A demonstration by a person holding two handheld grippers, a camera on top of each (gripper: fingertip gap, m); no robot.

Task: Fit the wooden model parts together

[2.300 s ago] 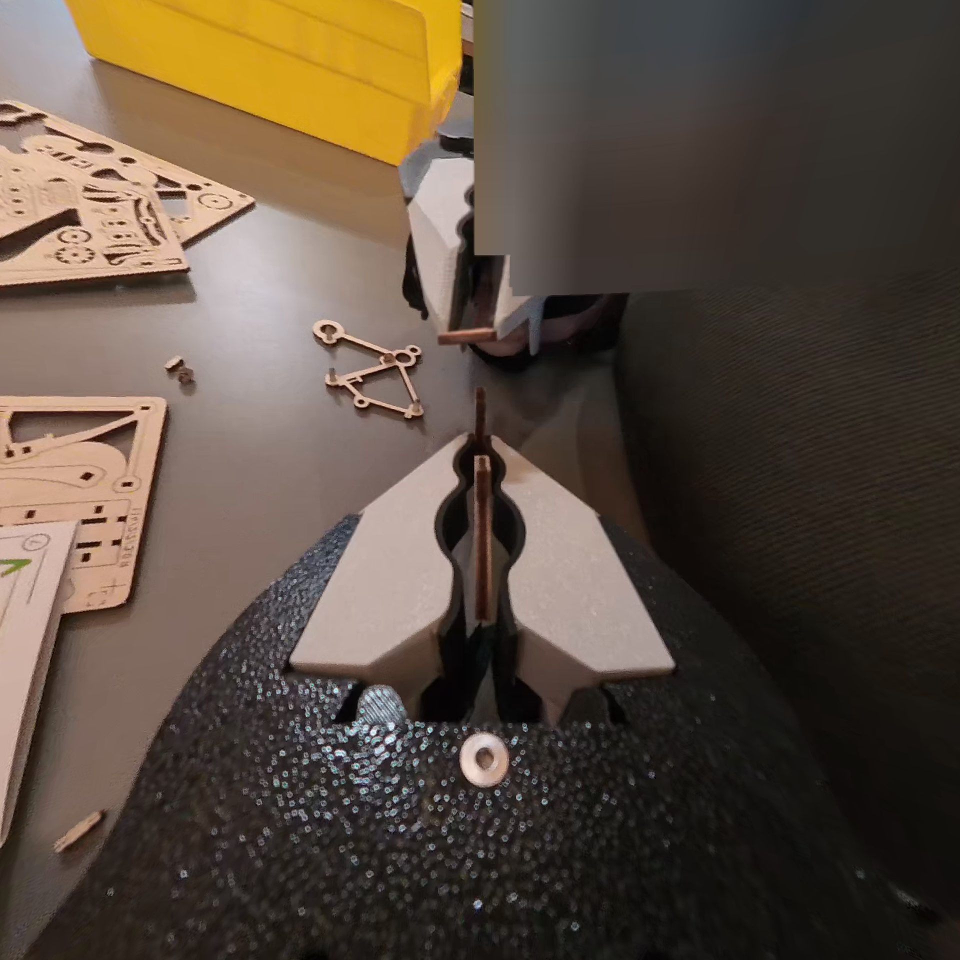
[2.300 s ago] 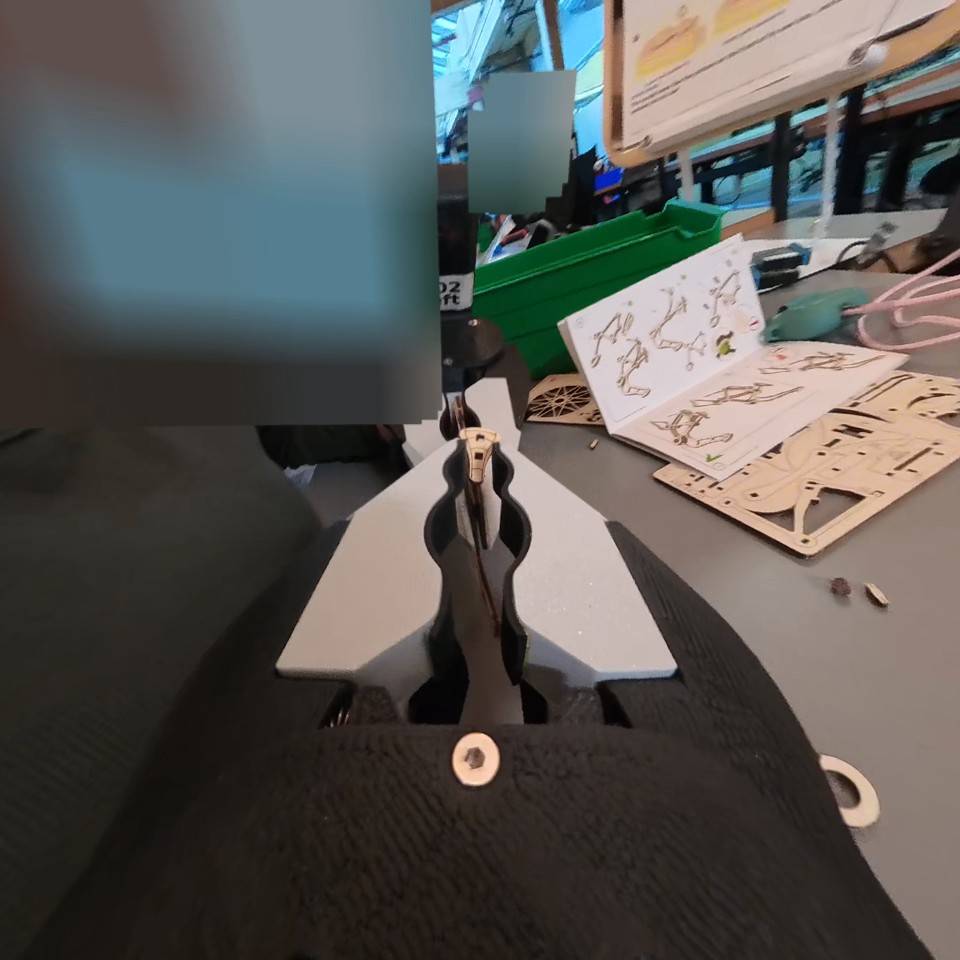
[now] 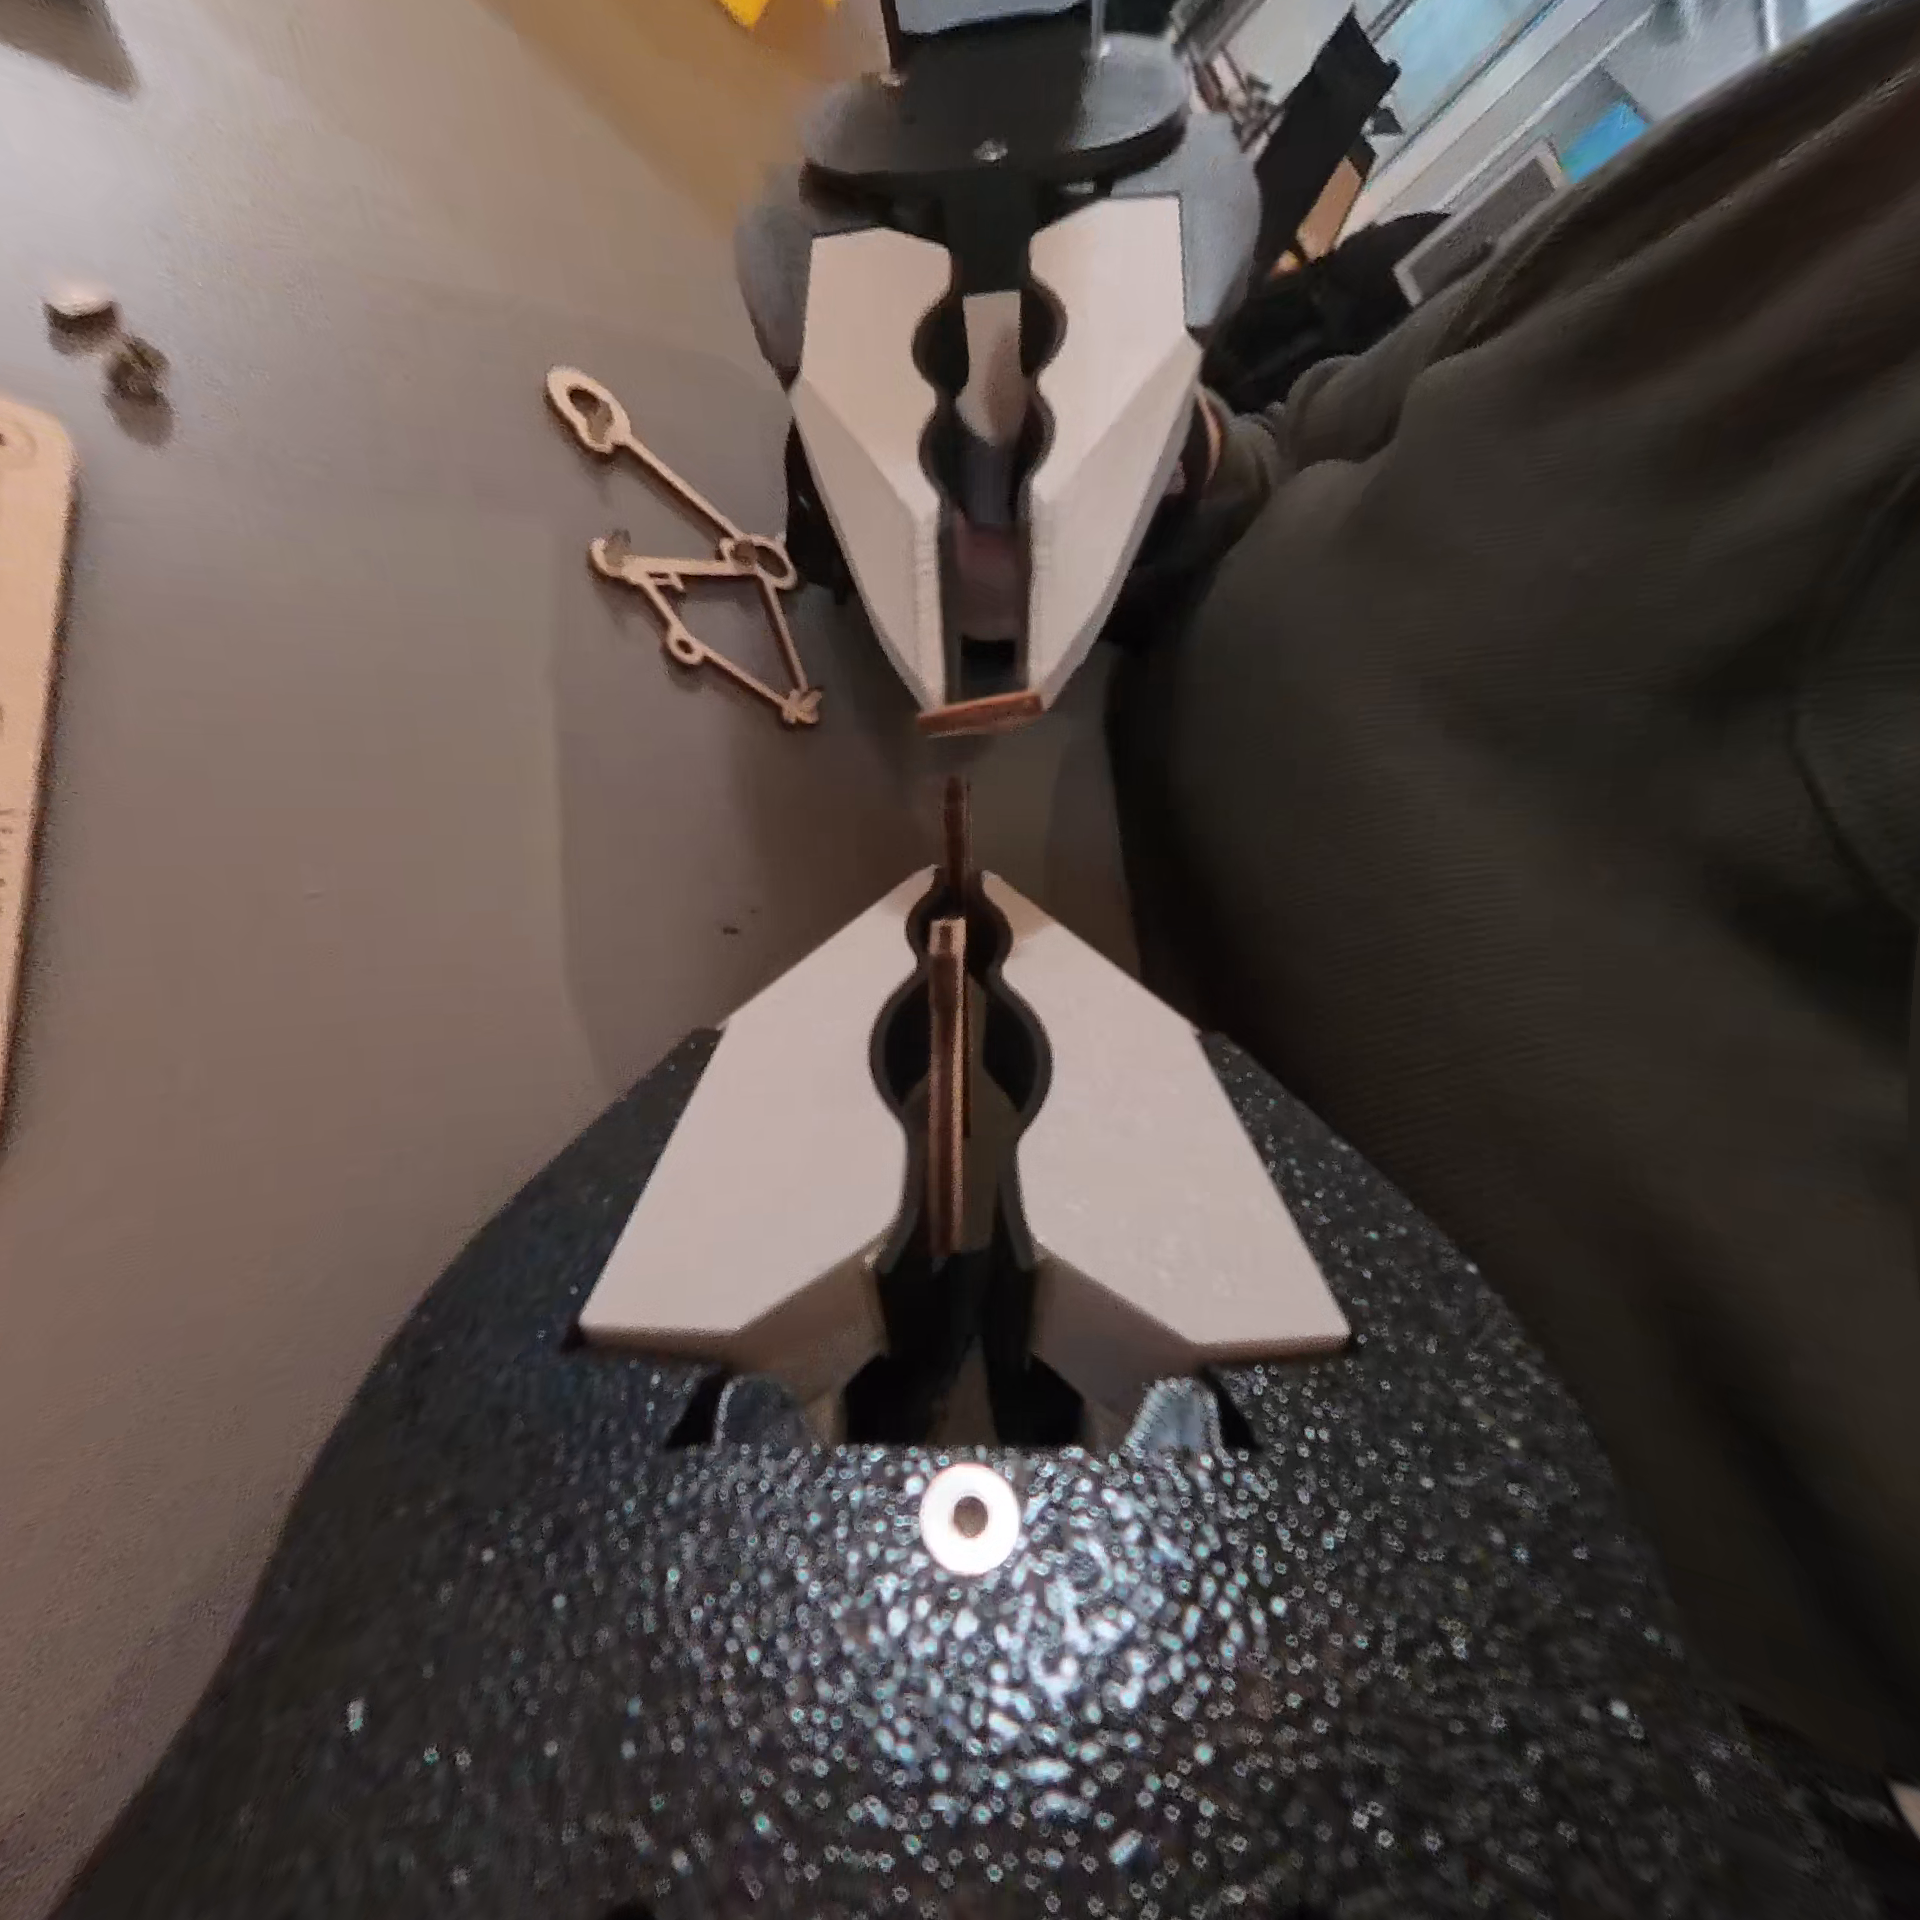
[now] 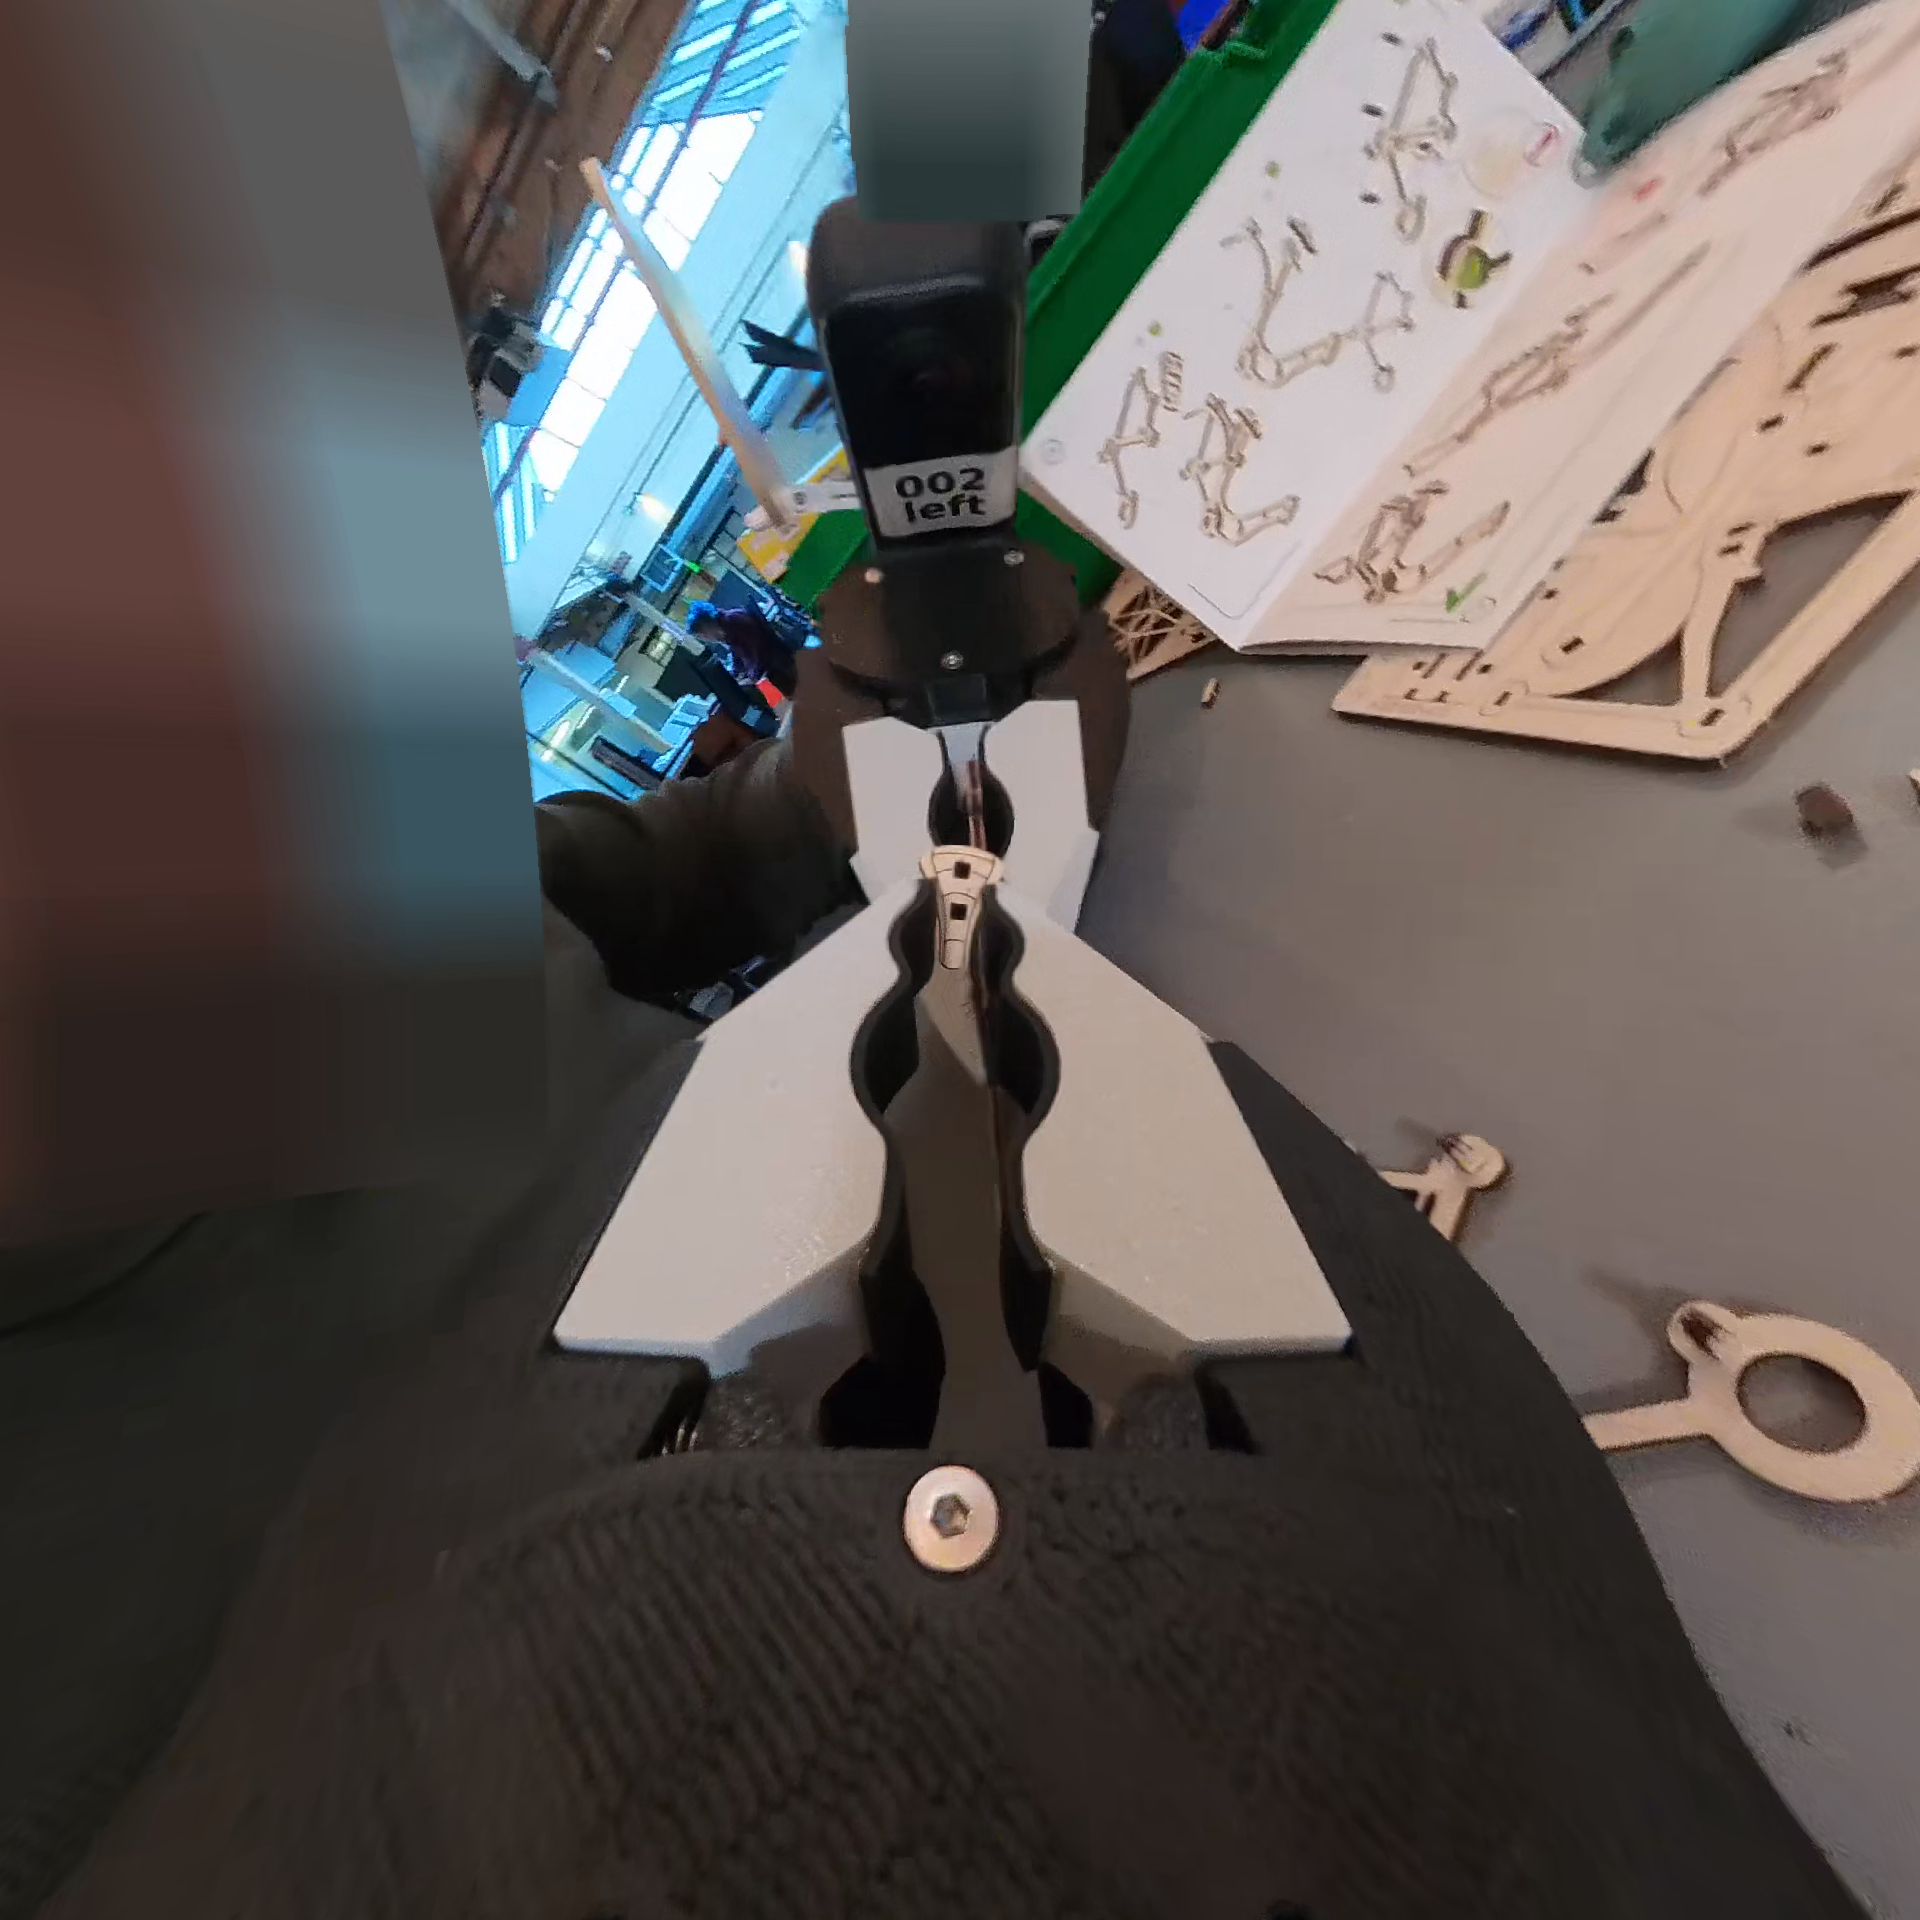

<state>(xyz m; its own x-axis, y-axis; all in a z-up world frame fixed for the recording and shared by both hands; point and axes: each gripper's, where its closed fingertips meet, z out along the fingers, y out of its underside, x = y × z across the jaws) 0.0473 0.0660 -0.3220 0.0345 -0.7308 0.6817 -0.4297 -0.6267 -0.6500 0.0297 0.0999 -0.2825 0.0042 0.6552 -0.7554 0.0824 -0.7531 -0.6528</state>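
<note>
L gripper (image 3: pixel 954 883): fingers clenched on thin wood strip (image 3: pixel 943 1081), held edge-on, tip sticking out past fingertips. R gripper (image 4: pixel 961 883): fingers clenched on flat wood piece (image 4: pixel 958 914), its end just beyond the tips. Both parts held above bench (image 3: pixel 364 831), tip to tip, nearly touching; cannot tell if joined. Green bin (image 4: pixel 1132 208) at back, contents hidden. Loose wood linkage (image 3: pixel 686 551) on bench. Booklet (image 4: pixel 1330 343) and cut sheets (image 4: pixel 1714 582) beside R.

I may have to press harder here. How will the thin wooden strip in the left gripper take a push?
The strip looks like thin laser-cut sheet held edge-on in the left gripper, so it is probably light, fairly stiff lengthwise, and may snap if pushed sideways. Its narrow tip looks fragile.
</note>
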